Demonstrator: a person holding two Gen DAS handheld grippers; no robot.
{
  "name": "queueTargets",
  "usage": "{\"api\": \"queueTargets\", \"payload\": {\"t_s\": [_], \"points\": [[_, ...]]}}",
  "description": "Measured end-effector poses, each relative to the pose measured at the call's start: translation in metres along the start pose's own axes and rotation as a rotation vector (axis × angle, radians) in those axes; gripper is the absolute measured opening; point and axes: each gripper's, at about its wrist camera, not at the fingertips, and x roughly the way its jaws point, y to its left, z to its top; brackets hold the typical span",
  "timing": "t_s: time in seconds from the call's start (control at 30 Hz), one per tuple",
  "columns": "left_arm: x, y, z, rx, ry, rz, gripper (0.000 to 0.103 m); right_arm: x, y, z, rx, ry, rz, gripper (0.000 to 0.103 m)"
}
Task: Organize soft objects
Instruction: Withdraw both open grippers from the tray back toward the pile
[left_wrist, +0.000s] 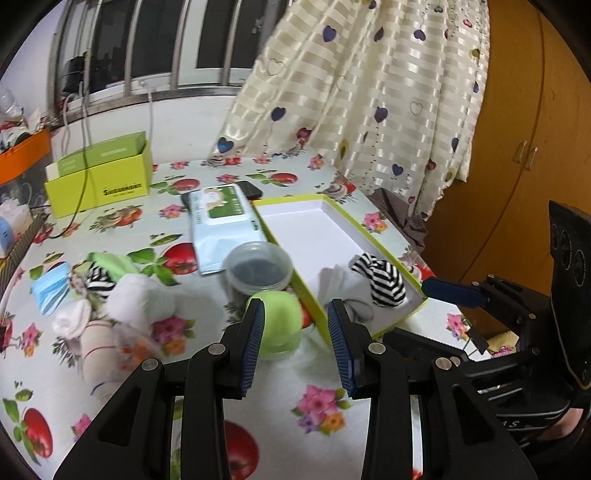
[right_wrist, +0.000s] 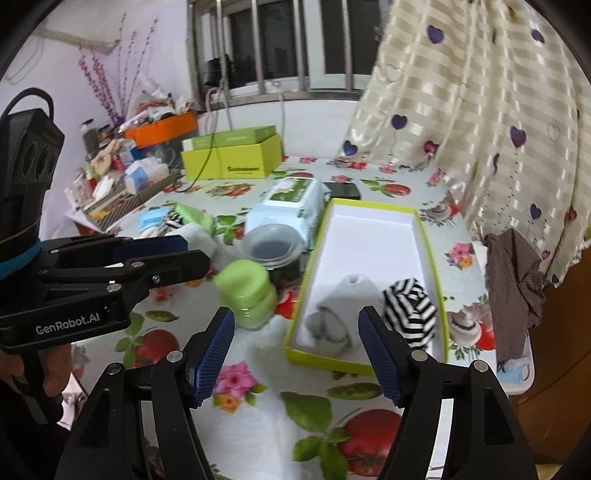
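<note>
Partly done: white sock (right_wrist: 338, 314) and striped sock (right_wrist: 410, 314) lie in the lime box (right_wrist: 430, 236), more socks (left_wrist: 140, 299) and a face mask (left_wrist: 50, 291) wait on the surface (left_wrist: 295, 398), left gripper (left_wrist: 295, 343) and right gripper (right_wrist: 297, 354) both spread, empty.

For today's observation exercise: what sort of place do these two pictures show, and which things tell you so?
Most likely a room in a home. A table under a fruit-and-flower oilcloth stands by a barred window with a heart-print curtain, a wooden cupboard beside it, and socks lie in a shallow box.
</note>
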Motion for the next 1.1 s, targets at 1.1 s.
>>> {"api": "queueTargets", "payload": {"t_s": [1.1], "points": [[-0.020, 0.052, -0.026, -0.089, 0.011, 0.107, 0.037, 0.020, 0.058, 0.010, -0.099, 0.036, 0.072, 0.080]]}}
